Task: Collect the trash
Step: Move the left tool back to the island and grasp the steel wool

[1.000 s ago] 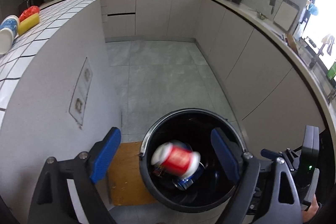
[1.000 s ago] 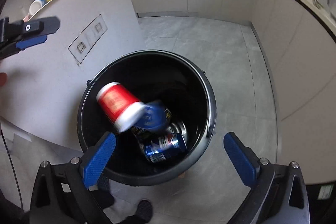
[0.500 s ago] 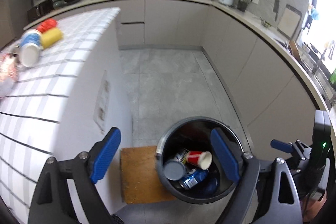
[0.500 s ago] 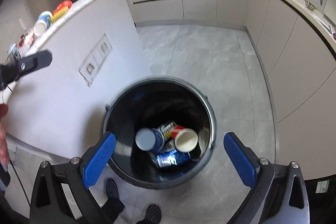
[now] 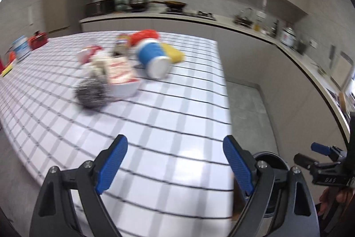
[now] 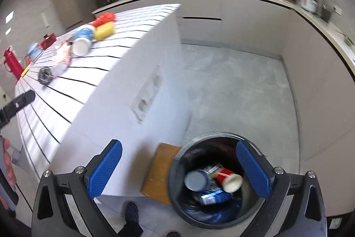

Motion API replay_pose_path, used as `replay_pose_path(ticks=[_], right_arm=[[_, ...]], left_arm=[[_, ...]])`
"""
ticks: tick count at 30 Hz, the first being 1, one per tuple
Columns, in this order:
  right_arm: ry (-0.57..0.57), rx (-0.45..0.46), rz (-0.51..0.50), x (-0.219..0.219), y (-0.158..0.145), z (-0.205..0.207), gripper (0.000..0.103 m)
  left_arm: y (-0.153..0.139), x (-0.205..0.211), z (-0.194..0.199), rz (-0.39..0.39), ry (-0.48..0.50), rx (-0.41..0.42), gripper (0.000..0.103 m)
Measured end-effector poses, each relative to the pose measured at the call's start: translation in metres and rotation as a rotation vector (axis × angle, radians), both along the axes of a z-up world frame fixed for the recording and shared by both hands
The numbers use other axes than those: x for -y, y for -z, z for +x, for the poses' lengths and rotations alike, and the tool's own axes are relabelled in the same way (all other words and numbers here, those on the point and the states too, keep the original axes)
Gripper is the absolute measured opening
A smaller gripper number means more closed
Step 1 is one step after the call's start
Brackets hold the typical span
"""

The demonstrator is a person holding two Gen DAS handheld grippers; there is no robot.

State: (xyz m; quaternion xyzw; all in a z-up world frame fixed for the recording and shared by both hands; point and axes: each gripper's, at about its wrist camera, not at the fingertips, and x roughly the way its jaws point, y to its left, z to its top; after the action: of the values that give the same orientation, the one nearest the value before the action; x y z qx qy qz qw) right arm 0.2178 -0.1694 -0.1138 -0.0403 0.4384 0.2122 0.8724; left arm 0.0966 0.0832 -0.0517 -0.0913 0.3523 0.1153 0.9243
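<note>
Left wrist: left gripper wide, empty, above counter; blurred, possibly scourer beside cup. Right gripper wide, empty, over bin.

White black-gridded countertop, blue-and-white cup, red cup in black bin

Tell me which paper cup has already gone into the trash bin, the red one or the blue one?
The red cup: it lies inside the trash bin among cans. The blue cup lies on its side on the checked table.
</note>
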Motion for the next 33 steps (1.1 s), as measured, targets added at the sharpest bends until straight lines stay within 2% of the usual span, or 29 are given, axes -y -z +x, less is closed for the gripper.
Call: replay_pose_path(ticks=[7, 15, 18, 28, 31, 33], right_arm=[[-0.083, 0.003, 0.015, -0.083, -0.013, -0.003, 0.103], [-0.081, 0.02, -0.002, -0.161, -0.025, 0.003, 0.103], [-0.074, 0.018, -0.016, -0.179, -0.023, 0.004, 0.103], [-0.027, 0.023, -0.025, -0.221, -0.02, 0.015, 0.103], [-0.024, 0.019, -0.012, -0.237, -0.022, 0.024, 0.103], [-0.03, 0.02, -0.003, -0.248, -0.024, 0.028, 0.103]], left_arm=[[0.006, -0.064, -0.011, -0.001, -0.066, -0.015, 0.089], [0.018, -0.116, 0.005, -0.037, -0.058, -0.027, 0.083], [0.023, -0.129, 0.014, -0.053, -0.042, -0.039, 0.078], [0.032, -0.15, 0.044, -0.076, 0.035, -0.058, 0.077], [0.037, -0.155, 0.051, -0.116, 0.062, -0.066, 0.069], [0.04, -0.161, 0.055, -0.135, 0.078, -0.069, 0.058]])
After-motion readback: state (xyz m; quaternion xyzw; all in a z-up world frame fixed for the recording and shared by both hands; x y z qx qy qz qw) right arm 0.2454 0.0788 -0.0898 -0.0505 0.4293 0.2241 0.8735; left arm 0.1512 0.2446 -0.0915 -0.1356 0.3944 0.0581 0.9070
